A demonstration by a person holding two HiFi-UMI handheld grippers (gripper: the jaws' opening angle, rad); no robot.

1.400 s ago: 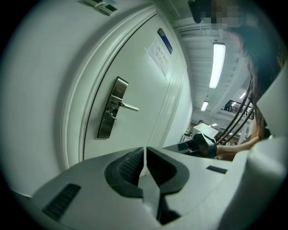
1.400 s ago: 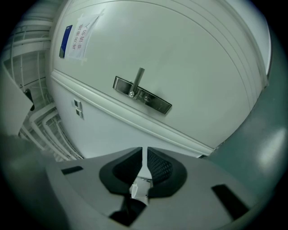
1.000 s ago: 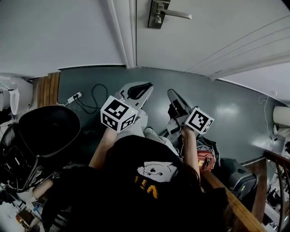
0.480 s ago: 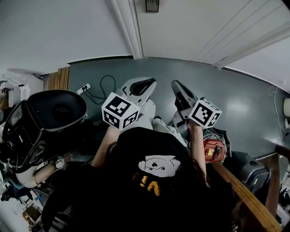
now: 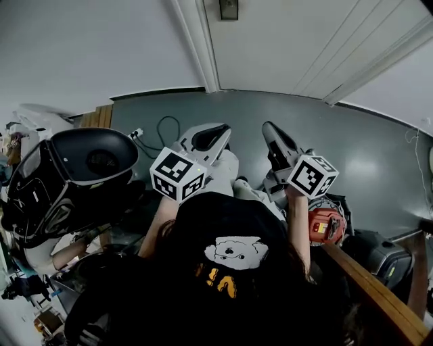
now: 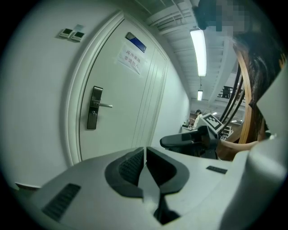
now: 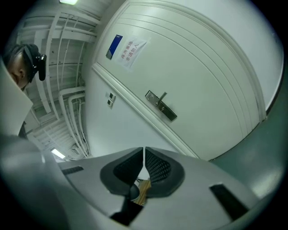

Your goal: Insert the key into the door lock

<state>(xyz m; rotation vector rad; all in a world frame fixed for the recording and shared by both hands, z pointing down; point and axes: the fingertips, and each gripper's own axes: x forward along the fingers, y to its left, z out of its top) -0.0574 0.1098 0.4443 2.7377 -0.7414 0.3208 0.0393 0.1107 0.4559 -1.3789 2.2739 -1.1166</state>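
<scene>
The white door [image 5: 284, 47] stands ahead, and only the lower end of its metal lock plate [image 5: 228, 8] shows at the head view's top edge. The left gripper view has the whole lock plate [image 6: 94, 108] and its lever handle [image 6: 105, 106]. The right gripper view has the lock plate [image 7: 160, 106] tilted. My left gripper [image 5: 206, 137] and right gripper [image 5: 276, 143] are held side by side over the grey floor, short of the door. The left gripper [image 6: 145, 151] is shut with nothing in it. The right gripper [image 7: 144, 152] is shut too; no key shows in any view.
A black chair [image 5: 81, 172] stands at the left, with a power strip and cable [image 5: 152, 130] on the floor beside it. A red tool [image 5: 326, 225] and a wooden rail [image 5: 369, 287] lie at the right. A paper notice [image 6: 129, 59] is stuck on the door.
The head view has dropped, so the lever handle has left the top edge and only the plate's end remains. Both grippers have kept their pose and stayed shut.
</scene>
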